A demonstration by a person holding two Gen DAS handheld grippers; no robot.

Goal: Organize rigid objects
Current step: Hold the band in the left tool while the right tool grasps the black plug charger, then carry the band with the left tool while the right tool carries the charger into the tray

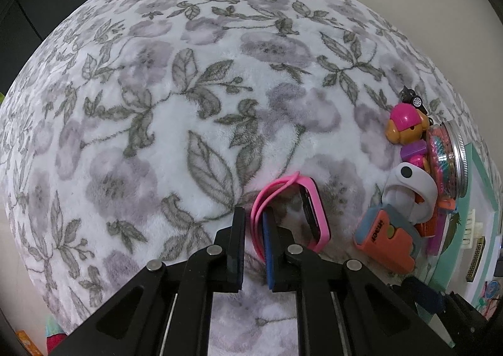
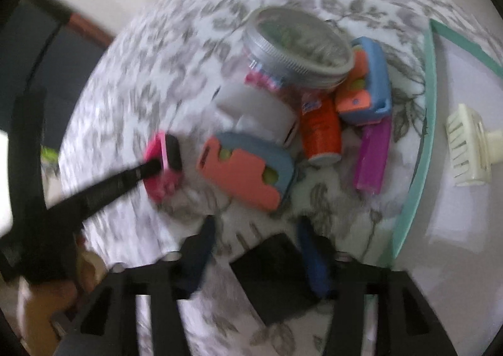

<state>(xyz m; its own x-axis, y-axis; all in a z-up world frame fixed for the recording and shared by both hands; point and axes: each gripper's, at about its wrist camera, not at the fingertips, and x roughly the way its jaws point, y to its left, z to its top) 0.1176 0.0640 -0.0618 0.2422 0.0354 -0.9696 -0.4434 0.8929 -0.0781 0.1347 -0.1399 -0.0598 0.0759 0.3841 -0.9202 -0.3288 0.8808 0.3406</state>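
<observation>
only "maer" reads on the orange case (image 1: 385,238).

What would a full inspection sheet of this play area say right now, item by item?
Surface: floral fleece blanket, soft and lightly rumpled.
Job's things: pink smartwatch beside the left gripper; clear jar with metal lid; orange-and-blue case; white band; orange spool; purple block; dog figure in pink helmet.
Clutter: small toy car; black flat piece between the right fingers.
Grippers: left gripper has one finger inside the watch strap loop, gap open; right gripper open, blurred.
Cables: nothing seen.
Surroundings: teal-edged board, cream comb-like piece, pale wall.
</observation>
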